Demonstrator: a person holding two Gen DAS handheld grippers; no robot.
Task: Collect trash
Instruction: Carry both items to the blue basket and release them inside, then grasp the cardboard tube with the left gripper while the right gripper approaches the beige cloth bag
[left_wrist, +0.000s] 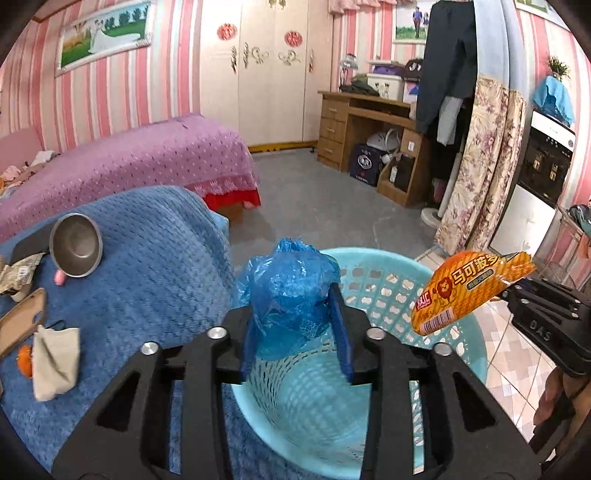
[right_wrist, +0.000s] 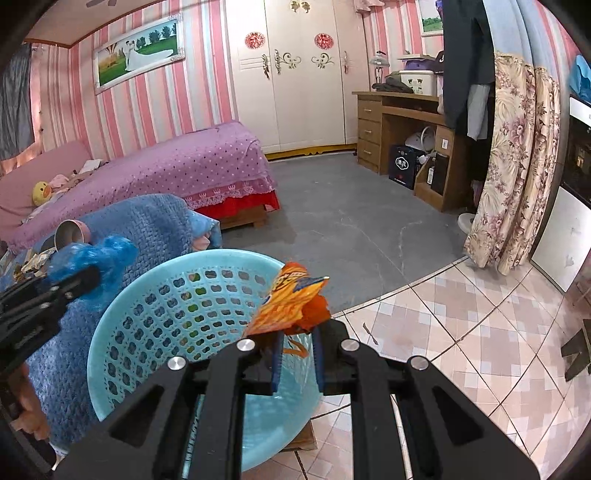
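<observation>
My left gripper is shut on a crumpled blue plastic bag and holds it over the near rim of a light blue perforated basket. My right gripper is shut on an orange snack wrapper and holds it above the same basket. In the left wrist view the wrapper hangs over the basket's right rim from the right gripper. In the right wrist view the blue bag shows at the left, in the left gripper.
A blue blanket to the left of the basket carries a metal bowl, a beige cloth, wrappers and small items. Beyond stand a purple bed, a wooden desk, floral curtains and a tiled floor.
</observation>
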